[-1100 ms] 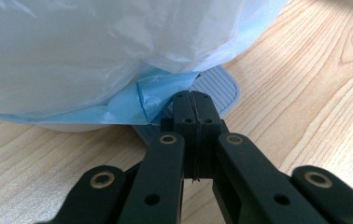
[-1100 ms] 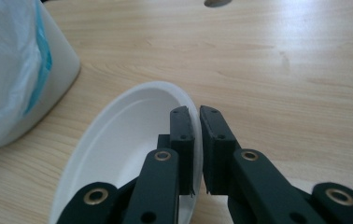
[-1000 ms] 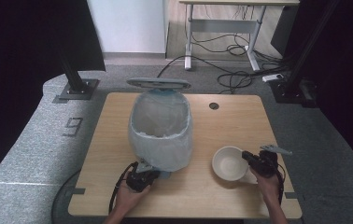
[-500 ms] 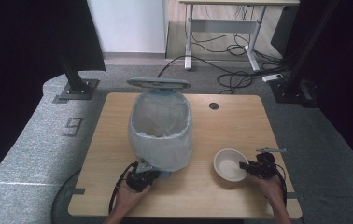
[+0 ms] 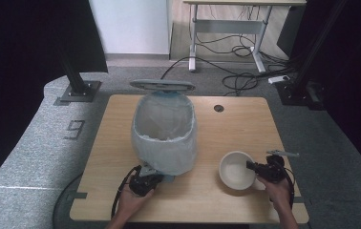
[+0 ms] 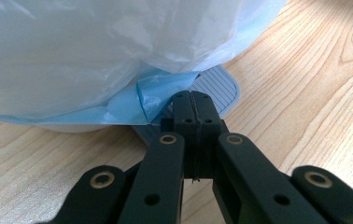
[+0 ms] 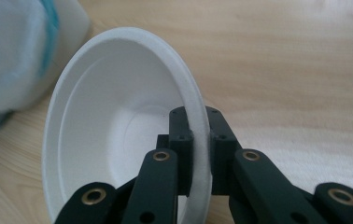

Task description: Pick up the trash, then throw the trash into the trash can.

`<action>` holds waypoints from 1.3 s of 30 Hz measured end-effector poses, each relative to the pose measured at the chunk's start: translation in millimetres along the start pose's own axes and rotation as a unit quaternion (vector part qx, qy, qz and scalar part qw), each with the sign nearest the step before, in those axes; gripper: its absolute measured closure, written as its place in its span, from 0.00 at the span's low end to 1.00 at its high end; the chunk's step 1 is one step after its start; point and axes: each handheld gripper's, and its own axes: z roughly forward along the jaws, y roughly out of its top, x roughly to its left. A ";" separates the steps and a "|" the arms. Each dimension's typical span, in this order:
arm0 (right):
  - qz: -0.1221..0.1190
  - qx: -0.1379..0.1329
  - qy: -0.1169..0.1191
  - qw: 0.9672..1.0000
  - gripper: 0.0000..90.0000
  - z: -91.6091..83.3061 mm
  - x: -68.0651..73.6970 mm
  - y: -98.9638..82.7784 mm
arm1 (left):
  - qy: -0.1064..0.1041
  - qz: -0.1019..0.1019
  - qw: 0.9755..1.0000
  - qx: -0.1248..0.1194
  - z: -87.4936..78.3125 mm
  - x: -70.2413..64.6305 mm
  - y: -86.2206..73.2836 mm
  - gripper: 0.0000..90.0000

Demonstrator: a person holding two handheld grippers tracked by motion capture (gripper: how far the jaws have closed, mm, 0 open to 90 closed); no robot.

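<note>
We pin the bin's pedal (image 6: 212, 88) with our closed left gripper (image 6: 194, 100), keep our right gripper (image 7: 198, 122) clamped on the bowl's (image 7: 118, 140) rim, and lift level toward the lined bin (image 5: 164, 133).

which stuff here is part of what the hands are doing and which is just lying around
In use:
- white bowl, rim clamped by the right gripper
- lined pedal bin, lid up, left gripper shut on its pedal

Lying about:
- second desk behind
- floor cables
- black stand
</note>
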 end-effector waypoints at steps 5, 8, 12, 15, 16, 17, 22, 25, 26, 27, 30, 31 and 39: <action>0.008 -0.033 0.013 0.999 0.92 -11.3 3.3 4.9 | 0.000 0.000 1.000 0.000 0.0 -0.1 0.0 1.00; 0.010 -0.050 0.020 0.998 0.92 -19.0 6.6 8.8 | 0.000 0.001 1.000 0.000 0.0 -0.1 0.0 1.00; 0.006 -0.064 0.031 0.997 0.92 -26.3 12.1 13.4 | 0.000 0.001 1.000 0.000 0.0 -0.1 0.0 1.00; 0.003 -0.066 0.033 0.997 0.92 -27.1 13.4 14.1 | 0.000 0.001 1.000 0.000 0.0 -0.1 -0.1 1.00; 0.003 -0.066 0.032 0.997 0.92 -27.2 13.7 14.3 | 0.000 0.001 1.000 0.000 0.0 -0.1 -0.1 1.00; 0.002 -0.069 0.032 0.997 0.92 -27.6 13.8 14.6 | 0.000 0.001 1.000 0.000 0.0 -0.1 -0.1 1.00; 0.003 -0.079 0.036 0.996 0.92 -31.2 15.4 16.3 | 0.001 0.001 1.000 0.000 0.0 -0.3 -0.1 1.00; -0.002 -0.097 0.045 0.994 0.92 -39.9 23.0 22.0 | 0.001 0.001 1.000 0.000 0.0 -0.2 0.1 1.00; -0.002 -0.097 0.045 0.994 0.92 -39.9 23.0 22.0 | 0.001 0.001 1.000 0.000 0.0 -0.2 0.1 1.00; -0.008 -0.109 0.050 0.993 0.92 -46.1 28.5 27.0 | 0.000 0.001 1.000 0.000 0.0 0.0 0.0 1.00; -0.011 -0.119 0.056 0.991 0.92 -51.9 32.7 31.8 | 0.000 0.001 1.000 0.000 0.0 0.0 -0.2 1.00; -0.012 -0.123 0.059 0.991 0.92 -53.9 34.2 33.3 | 0.000 0.001 1.000 -0.001 0.0 -0.1 -0.2 1.00; -0.010 -0.144 0.079 0.986 0.92 -63.3 41.8 44.3 | 0.000 0.001 1.000 -0.001 0.0 0.0 -0.3 1.00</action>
